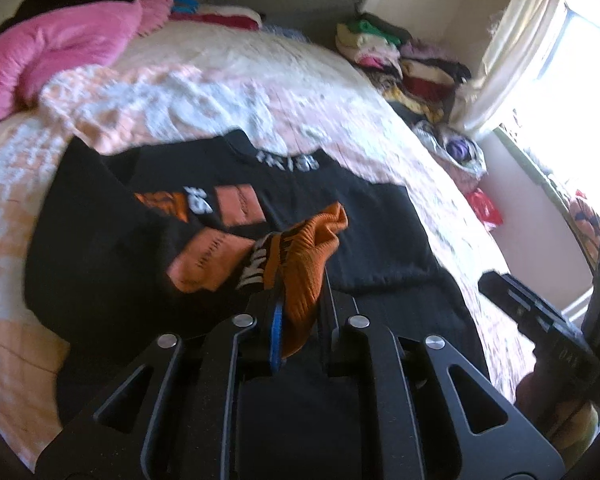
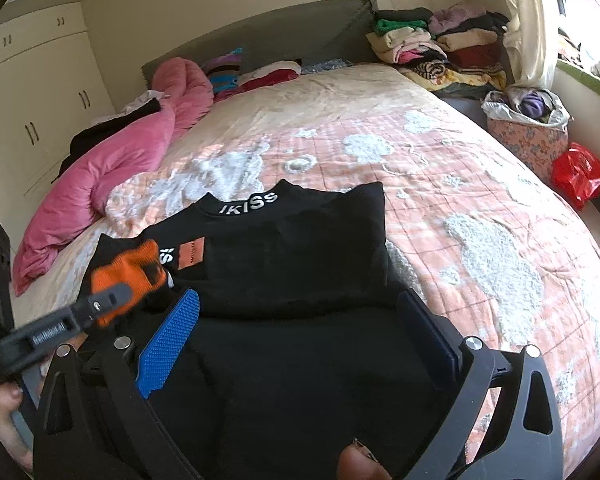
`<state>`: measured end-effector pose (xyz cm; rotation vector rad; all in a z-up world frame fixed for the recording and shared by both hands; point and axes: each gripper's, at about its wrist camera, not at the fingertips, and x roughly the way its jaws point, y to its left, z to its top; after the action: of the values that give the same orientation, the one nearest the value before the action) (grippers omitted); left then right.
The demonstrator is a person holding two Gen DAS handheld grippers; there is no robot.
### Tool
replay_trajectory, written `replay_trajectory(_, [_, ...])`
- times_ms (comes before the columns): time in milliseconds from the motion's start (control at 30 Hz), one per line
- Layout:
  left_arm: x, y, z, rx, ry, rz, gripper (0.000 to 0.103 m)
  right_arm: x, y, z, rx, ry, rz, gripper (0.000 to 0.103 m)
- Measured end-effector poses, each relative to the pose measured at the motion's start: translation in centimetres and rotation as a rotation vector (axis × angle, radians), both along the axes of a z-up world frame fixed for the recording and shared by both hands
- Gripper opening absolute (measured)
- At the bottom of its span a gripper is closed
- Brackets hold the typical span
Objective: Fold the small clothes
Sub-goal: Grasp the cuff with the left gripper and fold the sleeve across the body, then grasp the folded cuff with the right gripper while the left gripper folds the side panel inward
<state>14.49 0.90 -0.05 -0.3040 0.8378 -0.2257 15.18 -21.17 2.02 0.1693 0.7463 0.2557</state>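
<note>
Across the near half of the peach-and-white bedspread [image 2: 440,184] lies a black top [image 2: 284,256] with white lettering at its collar, toward 12 o'clock. At its 9 o'clock edge the left gripper [image 1: 296,276] is pinched tight on the orange sleeve cuff [image 1: 304,256], raised off the cloth. Over the hem at 6 o'clock the right gripper [image 2: 300,328] hangs with fingers spread wide, gripping nothing.

Black top [image 2: 284,256] with white-lettered collar lies flat on the bed, its orange cuff [image 1: 304,264] lifted.
</note>
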Motion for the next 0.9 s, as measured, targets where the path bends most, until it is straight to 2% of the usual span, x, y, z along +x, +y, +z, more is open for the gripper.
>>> replay_trajectory(133, [0.1, -0.5, -1.2, -0.023, 0.052, -0.04, 0.016, 0.3, -0.1, -0.5, 0.006, 0.021, 0.001, 0.099])
replay_trajectory(167, [0.0, -0.4, -1.4, -0.032, 0.065, -0.043, 0.026, 0.4, 0.0, -0.7, 0.005, 0.029, 0.004, 0.099])
replay_trajectory(200, [0.0, -0.4, -1.4, -0.041, 0.072, -0.046, 0.041, 0.4, 0.1, -0.8, 0.006, 0.031, 0.007, 0.099])
replay_trajectory(233, [-0.1, -0.2, -1.3, -0.042, 0.075, -0.045, 0.05, 0.5, 0.2, -1.0, 0.005, 0.036, 0.008, 0.099])
replay_trajectory(300, [-0.4, 0.2, -0.8, 0.005, 0.059, -0.027, 0.051, 0.6, 0.5, -1.3, 0.005, 0.047, 0.014, 0.099])
replay_trajectory(367, [-0.6, 0.7, -0.2, 0.047, 0.045, -0.003, 0.057, 0.8, 1.3, -1.9, 0.011, 0.065, 0.041, 0.099])
replay_trajectory(433, [-0.7, 1.4, 0.5, 0.098, 0.023, 0.041, 0.071, 0.9, 2.5, -2.6, 0.017, 0.089, 0.077, 0.098])
replay_trajectory(533, [-1.1, 2.6, 1.2, 0.205, -0.006, 0.118, 0.082, 1.2, 5.4, -4.0, 0.016, 0.131, 0.162, 0.095])
replay_trajectory(600, [-1.2, 3.5, 1.4, 0.255, -0.016, 0.169, 0.094, 1.4, 7.5, -4.9, 0.004, 0.154, 0.21, 0.082])
replay_trajectory(667, [-1.2, 4.5, 1.6, 0.273, -0.016, 0.217, 0.094, 1.9, 9.2, -5.9, 0.006, 0.183, 0.248, 0.075])
replay_trajectory(733, [-1.4, 5.3, 1.6, 0.264, -0.01, 0.232, 0.094, 2.5, 10.6, -7.1, 0.01, 0.223, 0.27, 0.059])
replay_trajectory(767, [-1.5, 5.7, 1.6, 0.261, -0.01, 0.239, 0.094, 2.6, 10.9, -7.3, 0.017, 0.233, 0.277, 0.043])
replay_trajectory(800, [-1.6, 6.2, 1.6, 0.258, -0.008, 0.251, 0.094, 2.6, 11.3, -7.5, 0.026, 0.235, 0.294, 0.03])
replay_trajectory(833, [-1.7, 6.6, 1.6, 0.255, -0.006, 0.259, 0.094, 2.4, 11.8, -7.4, 0.021, 0.222, 0.317, 0.025])
replay_trajectory(867, [-1.7, 7.0, 1.6, 0.251, -0.004, 0.267, 0.094, 2.2, 12.2, -7.1, 0.016, 0.202, 0.343, 0.013])
replay_trajectory(900, [-1.7, 7.4, 1.6, 0.246, -0.002, 0.274, 0.094, 2.0, 12.4, -6.7, 0.018, 0.184, 0.365, 0.013])
